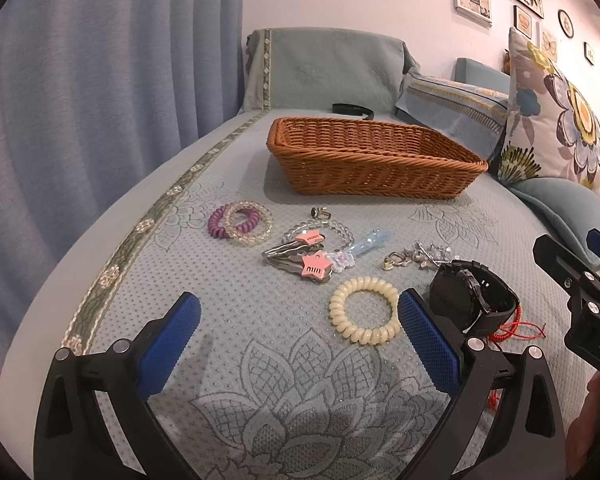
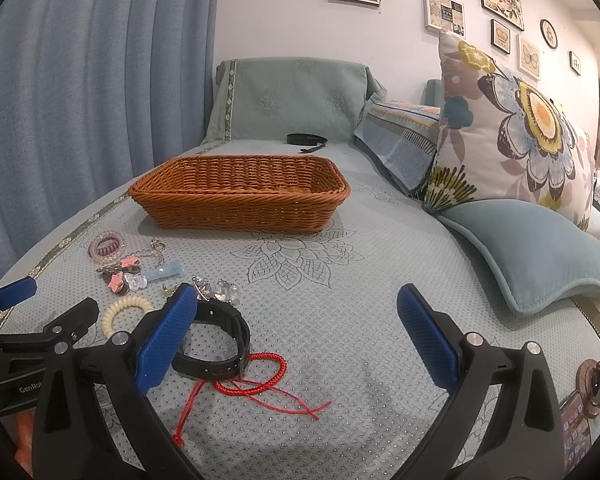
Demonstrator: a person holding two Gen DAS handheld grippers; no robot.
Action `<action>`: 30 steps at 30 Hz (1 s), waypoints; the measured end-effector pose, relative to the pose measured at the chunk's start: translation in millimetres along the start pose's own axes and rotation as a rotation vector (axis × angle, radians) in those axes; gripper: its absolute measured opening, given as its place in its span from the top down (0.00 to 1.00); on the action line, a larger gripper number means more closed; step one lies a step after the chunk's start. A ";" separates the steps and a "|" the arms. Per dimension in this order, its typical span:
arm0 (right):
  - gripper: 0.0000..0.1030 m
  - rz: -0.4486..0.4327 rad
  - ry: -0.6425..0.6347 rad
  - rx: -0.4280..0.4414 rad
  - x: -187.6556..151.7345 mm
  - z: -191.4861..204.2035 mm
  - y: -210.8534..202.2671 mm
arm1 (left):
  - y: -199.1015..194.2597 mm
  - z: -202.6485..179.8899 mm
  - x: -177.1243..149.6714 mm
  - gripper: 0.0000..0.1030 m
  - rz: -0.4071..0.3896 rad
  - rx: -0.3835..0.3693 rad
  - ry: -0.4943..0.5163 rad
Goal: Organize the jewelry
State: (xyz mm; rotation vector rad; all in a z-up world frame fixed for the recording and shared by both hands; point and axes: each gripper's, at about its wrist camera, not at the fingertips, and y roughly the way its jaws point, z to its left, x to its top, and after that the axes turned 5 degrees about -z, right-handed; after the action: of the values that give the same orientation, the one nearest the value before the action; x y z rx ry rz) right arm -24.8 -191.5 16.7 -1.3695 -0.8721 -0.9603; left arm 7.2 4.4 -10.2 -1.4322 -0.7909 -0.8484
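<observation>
Wicker basket (image 1: 374,158) empty, frame centre; jewelry unsorted below. Both grippers, left (image 1: 300,344) and right (image 2: 296,340), fingers wide, nothing held. Next: likely close on cream coil bracelet (image 1: 365,310).

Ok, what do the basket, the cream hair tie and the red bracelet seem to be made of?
The basket looks like woven wicker or a plastic imitation: orange-brown strands in even rows, slightly glossy. The cream hair tie seems smooth plastic, a telephone-cord coil with a soft sheen. The red bracelet looks like braided cord, matte, with loose thin tails.
</observation>
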 end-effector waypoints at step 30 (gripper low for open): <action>0.44 0.076 -0.010 0.047 16.1 -17.5 1.5 | 8.1 37.8 24.4 0.33 0.122 -0.250 -0.084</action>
State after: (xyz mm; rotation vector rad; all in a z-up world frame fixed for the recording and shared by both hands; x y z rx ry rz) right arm -18.1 -209.7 30.5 -1.3588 -0.8390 -0.8705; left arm 27.9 41.4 6.9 -1.7289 -0.6694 -0.8182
